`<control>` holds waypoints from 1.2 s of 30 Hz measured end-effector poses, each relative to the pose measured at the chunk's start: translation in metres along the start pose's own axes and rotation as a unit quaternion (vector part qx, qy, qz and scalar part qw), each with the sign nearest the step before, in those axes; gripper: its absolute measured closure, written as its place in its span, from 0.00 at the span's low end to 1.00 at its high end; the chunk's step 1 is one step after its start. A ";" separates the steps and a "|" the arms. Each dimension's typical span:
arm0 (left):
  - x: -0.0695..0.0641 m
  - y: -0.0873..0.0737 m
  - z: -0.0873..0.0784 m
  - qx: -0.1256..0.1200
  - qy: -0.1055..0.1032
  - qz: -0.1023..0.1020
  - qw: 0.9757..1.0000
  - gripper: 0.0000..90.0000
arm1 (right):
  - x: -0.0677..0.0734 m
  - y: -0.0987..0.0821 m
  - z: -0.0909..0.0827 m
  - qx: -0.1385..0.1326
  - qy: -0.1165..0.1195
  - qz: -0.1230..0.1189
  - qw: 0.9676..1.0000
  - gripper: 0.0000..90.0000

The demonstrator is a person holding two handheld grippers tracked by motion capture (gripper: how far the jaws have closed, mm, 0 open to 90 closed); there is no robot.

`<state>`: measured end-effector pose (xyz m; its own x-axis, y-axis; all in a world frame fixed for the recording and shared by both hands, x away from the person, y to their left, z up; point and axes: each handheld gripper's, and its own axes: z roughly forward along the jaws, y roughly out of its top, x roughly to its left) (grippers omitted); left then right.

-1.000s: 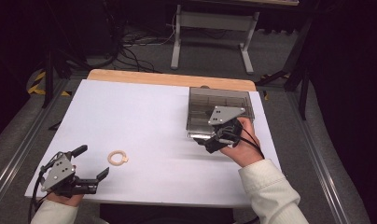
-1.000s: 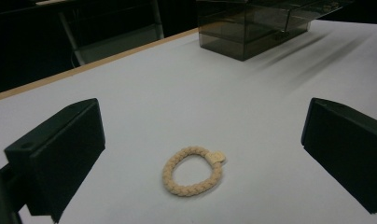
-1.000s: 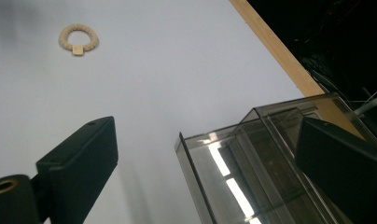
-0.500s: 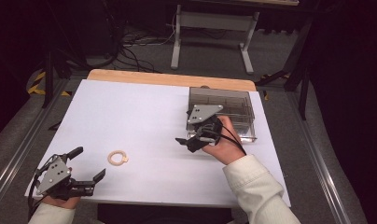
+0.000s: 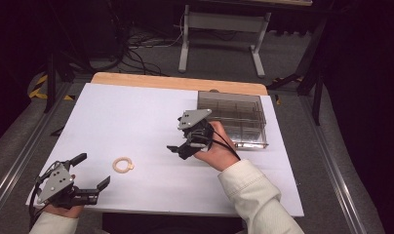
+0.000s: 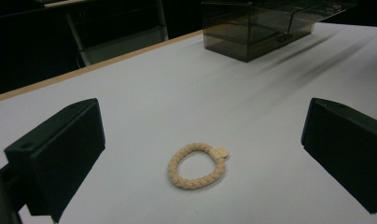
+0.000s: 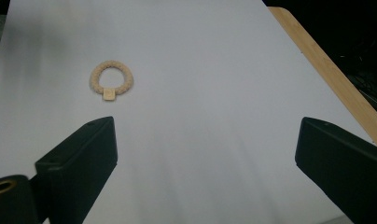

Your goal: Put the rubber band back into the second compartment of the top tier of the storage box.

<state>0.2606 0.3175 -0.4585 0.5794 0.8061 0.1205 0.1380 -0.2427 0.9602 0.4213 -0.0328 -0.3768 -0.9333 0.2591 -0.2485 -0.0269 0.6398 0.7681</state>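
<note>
Both my tongs gape empty: left tongs (image 5: 90,171) near the braided ring (image 5: 123,165), right tongs (image 5: 179,141) mid-worktop (image 5: 136,117)

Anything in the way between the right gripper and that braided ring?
No. Between the right gripper and the braided ring lies only bare white table, as the high view and the right gripper view show; its jaws stand open.

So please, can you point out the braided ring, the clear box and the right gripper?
braided ring (image 6: 196,166): left gripper view, on the braided band at its near side.
clear box (image 5: 256,130): high view, on its right wall.
right gripper (image 5: 179,148): high view, midway between its fingertips.
</note>
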 end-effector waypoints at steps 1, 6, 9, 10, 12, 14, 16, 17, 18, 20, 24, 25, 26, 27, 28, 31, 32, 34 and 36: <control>0.000 0.000 0.000 0.000 -0.001 0.001 1.000 0.01 | 0.001 0.001 0.002 0.002 0.001 0.001 1.000 0.07; 0.000 0.000 0.001 0.001 -0.002 0.004 1.000 0.01 | 0.003 0.003 0.007 0.006 0.004 0.002 1.000 0.08; 0.000 0.000 0.001 0.000 -0.002 -0.001 1.000 0.01 | 0.006 0.005 0.011 0.005 0.005 0.005 1.000 0.10; 0.000 0.000 0.001 0.000 -0.002 -0.001 1.000 0.01 | 0.007 0.006 0.013 0.004 0.004 0.006 1.000 0.13; 0.000 0.001 0.002 0.000 -0.004 0.001 1.000 0.01 | 0.009 0.009 0.017 0.002 0.009 0.015 1.000 0.17; 0.001 0.001 0.002 0.000 -0.006 0.002 1.000 0.01 | 0.011 0.010 0.022 0.000 0.011 0.020 1.000 0.22; 0.001 0.001 0.002 0.001 -0.008 0.002 1.000 0.01 | 0.012 0.012 0.026 -0.001 0.014 0.025 1.000 0.26; 0.001 0.001 0.002 -0.001 -0.007 0.002 1.000 0.01 | 0.013 0.013 0.029 -0.002 0.014 0.026 1.000 0.27; 0.001 0.001 0.002 -0.001 -0.007 0.002 1.000 0.01 | 0.014 0.014 0.032 -0.003 0.015 0.029 0.999 0.29; 0.002 0.002 0.003 -0.002 -0.009 0.006 1.000 0.01 | 0.016 0.016 0.038 -0.004 0.019 0.034 0.999 0.31; 0.002 0.002 0.003 -0.003 -0.011 0.009 1.000 0.01 | 0.022 0.019 0.051 -0.002 0.024 0.034 0.999 0.35; 0.002 0.002 0.003 -0.004 -0.012 0.006 1.000 0.01 | 0.023 0.020 0.055 -0.001 0.026 0.034 0.999 0.35; 0.002 0.002 0.003 -0.005 -0.014 0.007 1.000 0.01 | 0.024 0.020 0.059 0.000 0.027 0.034 0.999 0.36; 0.002 0.002 0.004 -0.006 -0.014 0.004 1.000 0.01 | 0.025 0.021 0.062 0.002 0.030 0.035 0.999 0.36; 0.002 0.003 0.003 -0.007 -0.016 0.003 1.000 0.01 | 0.026 0.021 0.066 0.003 0.033 0.037 0.999 0.37; 0.002 0.003 0.003 -0.009 -0.012 -0.003 1.000 0.01 | 0.030 0.023 0.075 0.006 0.038 0.039 0.999 0.38; 0.004 0.003 0.004 -0.007 -0.017 0.008 1.000 0.01 | 0.031 0.023 0.077 0.007 0.041 0.038 0.998 0.38; 0.003 0.003 0.003 -0.009 -0.016 0.006 1.000 0.01 | 0.032 0.024 0.083 0.012 0.044 0.037 0.998 0.38; 0.003 0.003 0.003 -0.010 -0.015 0.004 1.000 0.01 | 0.033 0.023 0.089 0.016 0.048 0.040 0.998 0.39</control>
<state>0.2651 0.3170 -0.4558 0.6047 0.7873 0.1206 0.1177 -0.2381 0.9641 0.4216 0.0552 -0.4196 -0.9621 0.2406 -0.1286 0.0585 0.6424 0.7641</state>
